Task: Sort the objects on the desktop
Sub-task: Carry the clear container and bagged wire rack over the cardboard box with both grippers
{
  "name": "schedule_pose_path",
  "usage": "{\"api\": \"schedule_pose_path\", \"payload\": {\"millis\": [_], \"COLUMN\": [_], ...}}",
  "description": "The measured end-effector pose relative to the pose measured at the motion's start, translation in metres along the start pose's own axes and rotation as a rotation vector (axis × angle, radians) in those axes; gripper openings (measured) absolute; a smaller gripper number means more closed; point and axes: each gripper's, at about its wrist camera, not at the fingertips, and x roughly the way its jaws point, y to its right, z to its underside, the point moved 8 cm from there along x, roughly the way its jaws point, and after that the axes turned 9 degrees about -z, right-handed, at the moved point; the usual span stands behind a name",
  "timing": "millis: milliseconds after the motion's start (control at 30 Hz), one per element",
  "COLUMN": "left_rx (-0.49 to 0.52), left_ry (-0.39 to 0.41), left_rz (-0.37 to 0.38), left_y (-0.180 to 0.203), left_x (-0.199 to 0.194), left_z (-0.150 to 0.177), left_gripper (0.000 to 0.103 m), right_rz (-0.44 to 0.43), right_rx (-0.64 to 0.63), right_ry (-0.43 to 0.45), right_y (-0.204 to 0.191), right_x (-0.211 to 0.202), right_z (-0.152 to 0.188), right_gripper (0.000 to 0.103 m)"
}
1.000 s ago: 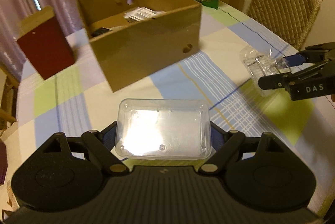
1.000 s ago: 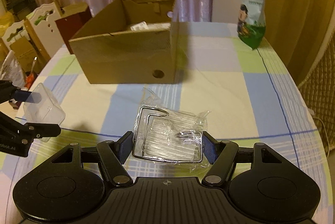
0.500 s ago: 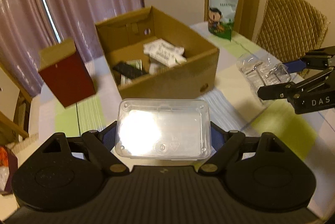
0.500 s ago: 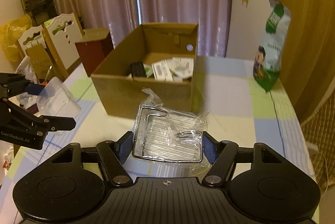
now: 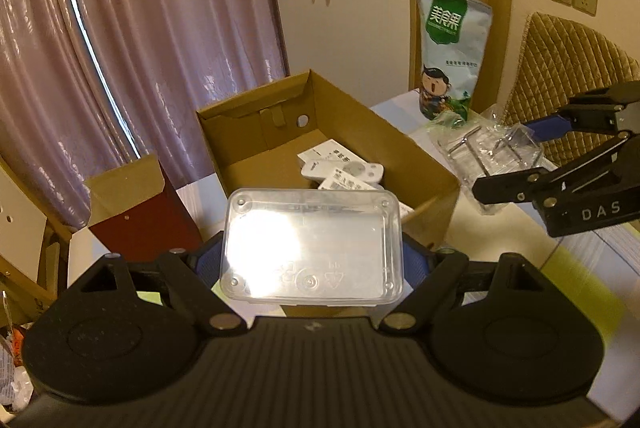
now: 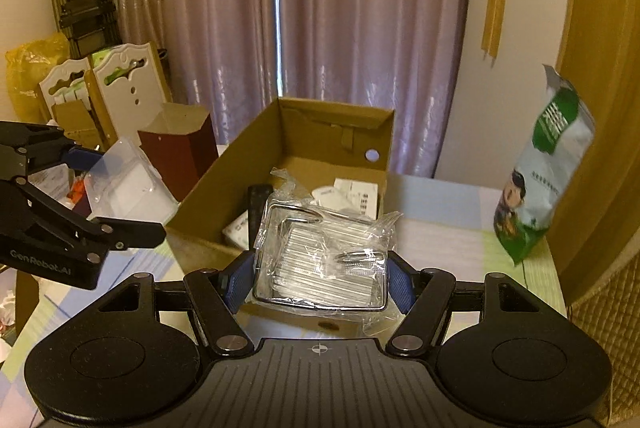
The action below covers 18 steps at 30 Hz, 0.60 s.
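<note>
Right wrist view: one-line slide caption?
Right hand-held gripper holds a plastic-wrapped wire rack above the open cardboard box; left hand-held gripper carries a clear plastic container.

Black gripper [image 5: 314,260], blue pads [image 6: 236,278]

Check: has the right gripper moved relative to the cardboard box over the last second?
Yes. The right gripper and its wire rack rose and advanced over the cardboard box rim.
</note>
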Motion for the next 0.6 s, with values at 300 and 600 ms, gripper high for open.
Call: {"api": "schedule_pose_path", "payload": {"millis": [300, 600], "left_rx": [-0.002, 0.017], "left_ry": [-0.009, -0.012], "left_rz": [0.004, 0.0], "left_y": [-0.004, -0.01], "left_x": [0.029, 0.056], "left_z": [-0.012, -0.021], "left_gripper": [0.083, 0.083], "right_rz": [-0.004, 0.007], "right_rx": [-0.005, -0.015], "right_ry": [0.006, 0.008], "right_y": [0.01, 0.024], "right_x": [0.027, 0.052], "right_z": [-0.019, -0.04], "right_gripper": [0.067, 0.067]}}
